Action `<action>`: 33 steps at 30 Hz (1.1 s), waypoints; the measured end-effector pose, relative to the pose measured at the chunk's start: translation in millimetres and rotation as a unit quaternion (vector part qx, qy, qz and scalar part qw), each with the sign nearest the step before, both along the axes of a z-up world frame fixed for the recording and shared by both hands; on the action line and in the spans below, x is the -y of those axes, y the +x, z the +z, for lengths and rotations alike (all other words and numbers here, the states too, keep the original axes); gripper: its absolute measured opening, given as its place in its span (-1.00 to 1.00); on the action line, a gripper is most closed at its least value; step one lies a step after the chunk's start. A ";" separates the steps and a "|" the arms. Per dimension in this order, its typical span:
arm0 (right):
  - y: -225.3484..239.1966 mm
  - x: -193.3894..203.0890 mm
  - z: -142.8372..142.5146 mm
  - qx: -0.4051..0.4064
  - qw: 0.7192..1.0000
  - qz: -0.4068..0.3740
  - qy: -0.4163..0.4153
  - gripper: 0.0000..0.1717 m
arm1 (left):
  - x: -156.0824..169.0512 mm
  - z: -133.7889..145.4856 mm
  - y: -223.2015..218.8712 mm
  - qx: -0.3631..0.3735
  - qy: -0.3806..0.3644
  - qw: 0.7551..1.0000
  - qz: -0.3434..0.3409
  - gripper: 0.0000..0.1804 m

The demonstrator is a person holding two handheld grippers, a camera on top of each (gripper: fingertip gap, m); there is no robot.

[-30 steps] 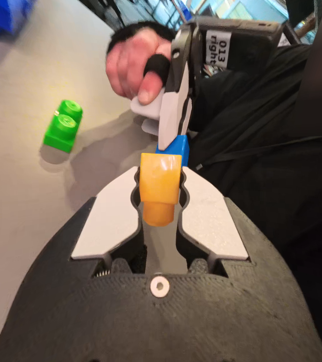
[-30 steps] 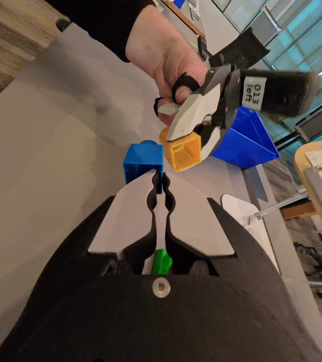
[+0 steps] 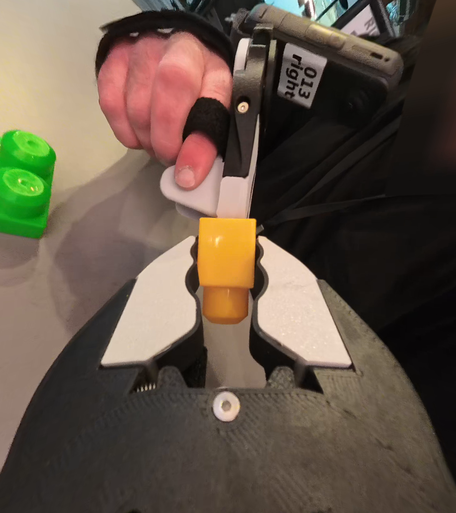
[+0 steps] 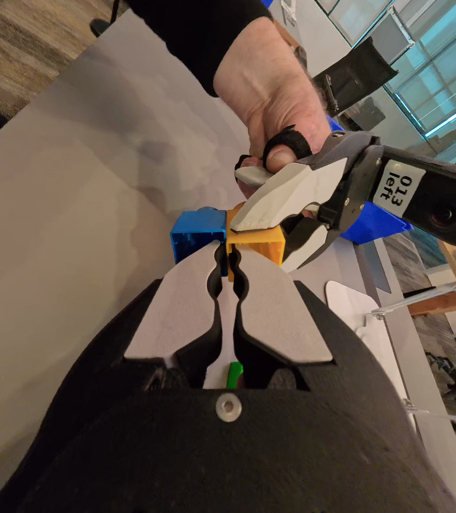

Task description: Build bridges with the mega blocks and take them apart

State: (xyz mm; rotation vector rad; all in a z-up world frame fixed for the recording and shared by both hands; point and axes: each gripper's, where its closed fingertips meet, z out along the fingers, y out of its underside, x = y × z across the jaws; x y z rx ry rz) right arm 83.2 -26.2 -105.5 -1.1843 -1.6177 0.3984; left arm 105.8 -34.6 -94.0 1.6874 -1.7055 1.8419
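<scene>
**Q:** Right wrist view first: what's different from a second ago?

**Me:** The two single-stud blocks have come together. A second ago my left gripper (image 3: 226,241) carried the orange block (image 4: 260,238) up and off to the side of the blue block (image 4: 197,226), with clear space between them. Now they sit flush, wall against wall, with both open undersides facing this camera.

**Q:** Are both tools gripping?

**Me:** Yes. In the left wrist view both pads are clamped on the flanks of the orange block, with its stud pointing back toward the camera. My right gripper (image 4: 225,247) is nearly closed, pinching the blue block's thin side wall on the side next to the orange one. A sliver of orange wall also shows between those fingertips. I can't tell whether it is caught in the pinch or just sits behind it.

**Q:** Where are the blocks relative to the table?

**Me:** Both are held in the air above the table (image 3: 54,277). From the left wrist view the blue one is hidden behind the orange.

**Q:** What does this mean for the bridge?

**Me:** I'd judge these two are the piers, lined up side by side. The green two-stud block (image 3: 13,186) lies loose on the table, off to the left and untouched. It looks like the span that would go across both studs, so the bridge isn't built yet.
</scene>
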 end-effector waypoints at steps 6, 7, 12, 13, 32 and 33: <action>29.7 -16.1 26.4 -0.035 0.999 -0.034 0.020 -0.97 | -29.0 35.3 7.1 0.077 0.054 0.993 0.067 -0.37; 40.2 -20.6 30.0 -0.040 0.998 -0.044 0.019 -0.97 | -38.8 35.3 8.1 0.080 0.082 0.989 0.091 -0.37; 105.4 -40.3 54.4 -0.112 0.990 -0.080 -0.014 -0.97 | -67.5 9.0 19.6 0.063 0.216 0.960 0.167 -0.28; 118.4 -45.1 57.9 -0.127 0.988 -0.090 -0.020 -0.97 | -67.8 -0.8 24.4 0.048 0.236 0.956 0.168 -0.24; 181.3 -58.1 59.6 -0.126 0.983 -0.131 -0.013 -0.96 | -71.3 -69.9 101.4 -0.057 0.256 0.949 0.173 -0.61; 180.2 -56.1 61.6 -0.126 0.984 -0.128 -0.009 -0.96 | -71.1 -49.8 100.8 -0.017 0.189 0.961 0.201 -0.61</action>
